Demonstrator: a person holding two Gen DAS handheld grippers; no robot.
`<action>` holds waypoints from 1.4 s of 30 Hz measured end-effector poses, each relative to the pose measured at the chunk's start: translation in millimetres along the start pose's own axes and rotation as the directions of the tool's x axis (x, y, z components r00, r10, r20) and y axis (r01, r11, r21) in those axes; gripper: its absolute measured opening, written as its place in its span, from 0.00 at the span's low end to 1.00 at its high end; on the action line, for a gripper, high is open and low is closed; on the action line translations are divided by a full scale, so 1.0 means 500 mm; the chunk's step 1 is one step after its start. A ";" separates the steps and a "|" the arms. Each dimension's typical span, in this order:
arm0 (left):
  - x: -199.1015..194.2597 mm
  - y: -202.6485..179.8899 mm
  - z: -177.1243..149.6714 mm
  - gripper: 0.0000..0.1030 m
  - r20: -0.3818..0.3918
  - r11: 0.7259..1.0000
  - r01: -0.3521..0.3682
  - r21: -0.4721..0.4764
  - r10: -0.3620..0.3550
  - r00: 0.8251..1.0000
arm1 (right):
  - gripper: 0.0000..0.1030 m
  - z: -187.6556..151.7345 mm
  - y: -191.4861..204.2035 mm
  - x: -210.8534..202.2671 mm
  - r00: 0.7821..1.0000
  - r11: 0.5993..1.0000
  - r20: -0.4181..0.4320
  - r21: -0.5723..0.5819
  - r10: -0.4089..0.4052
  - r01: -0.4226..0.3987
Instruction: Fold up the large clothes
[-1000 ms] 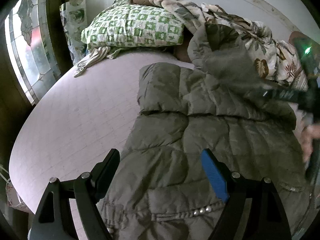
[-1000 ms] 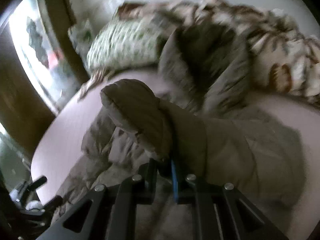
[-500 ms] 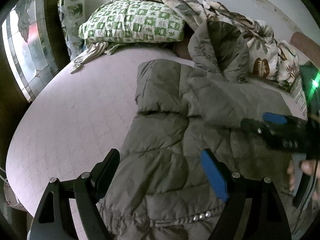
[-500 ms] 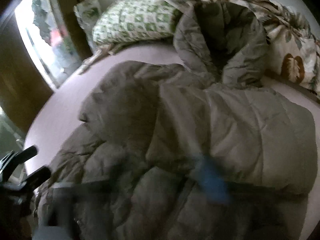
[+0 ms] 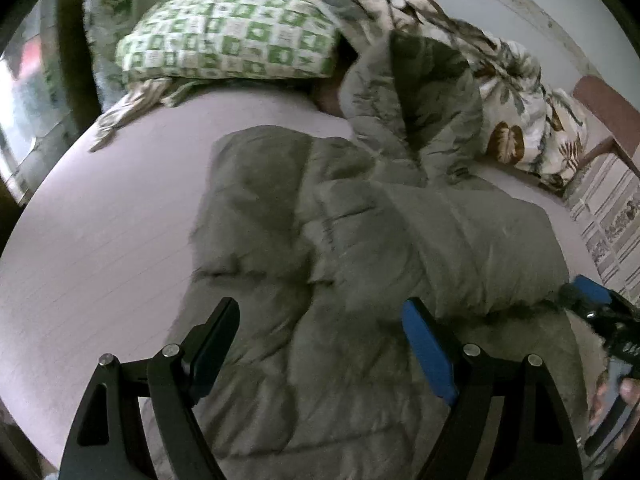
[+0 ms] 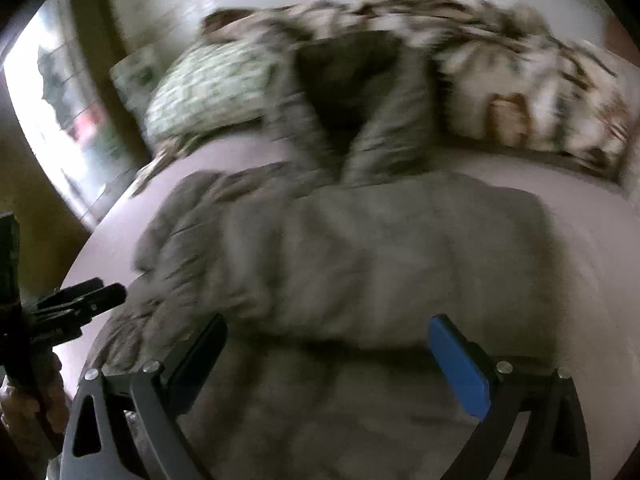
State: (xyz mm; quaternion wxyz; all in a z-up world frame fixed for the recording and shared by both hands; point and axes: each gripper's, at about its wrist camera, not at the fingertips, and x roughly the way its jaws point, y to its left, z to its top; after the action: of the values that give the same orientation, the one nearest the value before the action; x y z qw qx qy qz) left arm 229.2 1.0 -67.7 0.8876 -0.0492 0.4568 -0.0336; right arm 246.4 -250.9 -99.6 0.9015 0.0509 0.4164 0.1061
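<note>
left gripper (image 5: 320, 344): jaws wide, nothing between the pads; it hangs over the near hem of the jacket, pointing steeply down.
right gripper (image 6: 336, 356): jaws stand wide after having just been opening; nothing is between them, and the sleeve they carried across lies free below. This view is blurred.
step: sleeves folded in, I judge; both lie across the chest, the right one on top as a broad band running from 9 to 3 o'clock in the right wrist view.
next move: most likely a grip on the hem at 6 o'clock with both grippers, then a lift towards the hood at 12; thick padding will want a deep bite and may spring back.
jacket (image 5: 360, 248): olive-grey quilted puffer, soft and bulky, stitched into fat panels; it lies flat in the middle of the bed, hem near, collar far.
hood (image 5: 416, 92): same fabric, standing open like a pocket at 12 o'clock, propped against the bedding.
bed (image 5: 100, 232): pale pink sheet, smooth, faint grid pattern.
pillow (image 5: 228, 40): green-and-white checks, plump, at 11 o'clock.
quilt (image 5: 516, 120): cream with brown leaf print, rumpled, at 1 o'clock.
</note>
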 end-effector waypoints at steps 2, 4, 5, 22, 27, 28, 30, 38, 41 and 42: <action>0.033 -0.022 0.017 0.81 -0.030 1.000 -0.006 0.019 0.007 1.000 | 0.99 0.006 -0.050 -0.011 1.000 0.998 0.004 0.060 -0.030 0.029; 0.061 -0.034 0.027 0.81 -0.065 1.000 -0.005 0.015 0.006 0.998 | 0.99 0.011 -0.109 -0.023 0.998 0.987 0.009 0.146 -0.066 0.064; 0.076 -0.037 0.031 0.81 -0.079 1.000 0.003 0.003 -0.003 0.997 | 0.99 0.012 -0.132 -0.027 0.997 0.981 0.009 0.180 -0.078 0.075; 0.002 -0.047 0.057 0.22 0.026 0.993 0.082 0.080 -0.084 0.996 | 0.99 0.002 -0.248 0.061 0.982 0.940 -0.106 0.287 -0.159 0.183; -0.062 -0.010 0.086 0.22 0.061 0.986 0.113 0.125 -0.121 0.991 | 0.99 0.021 -0.207 0.059 0.984 0.957 -0.086 0.236 -0.154 0.170; -0.062 -0.007 0.084 0.22 0.062 0.985 0.106 0.136 -0.116 0.991 | 0.99 0.026 -0.197 0.061 0.985 0.959 -0.083 0.227 -0.152 0.167; -0.041 0.000 0.080 0.22 0.048 0.985 0.074 0.156 -0.082 0.995 | 0.99 0.029 -0.185 0.064 0.986 0.964 -0.081 0.213 -0.147 0.161; 0.110 0.042 0.020 0.26 -0.097 0.993 0.000 0.120 0.011 0.995 | 0.99 0.006 -0.160 0.130 0.975 0.967 -0.164 0.183 -0.149 0.179; 0.130 0.054 0.013 0.31 -0.110 0.995 0.014 0.094 -0.003 0.994 | 1.00 -0.014 -0.155 0.159 0.969 0.972 -0.193 0.144 -0.157 0.186; 0.131 0.055 0.013 0.31 -0.111 0.996 0.016 0.091 -0.006 0.994 | 1.00 -0.018 -0.154 0.165 0.968 0.974 -0.197 0.134 -0.156 0.184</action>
State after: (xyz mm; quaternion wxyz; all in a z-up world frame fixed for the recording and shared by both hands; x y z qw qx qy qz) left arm 272.9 21.7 -120.1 0.8620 -0.0089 0.5030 -0.0623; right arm 303.1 -306.6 -180.6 0.8581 0.0728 0.5083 0.0009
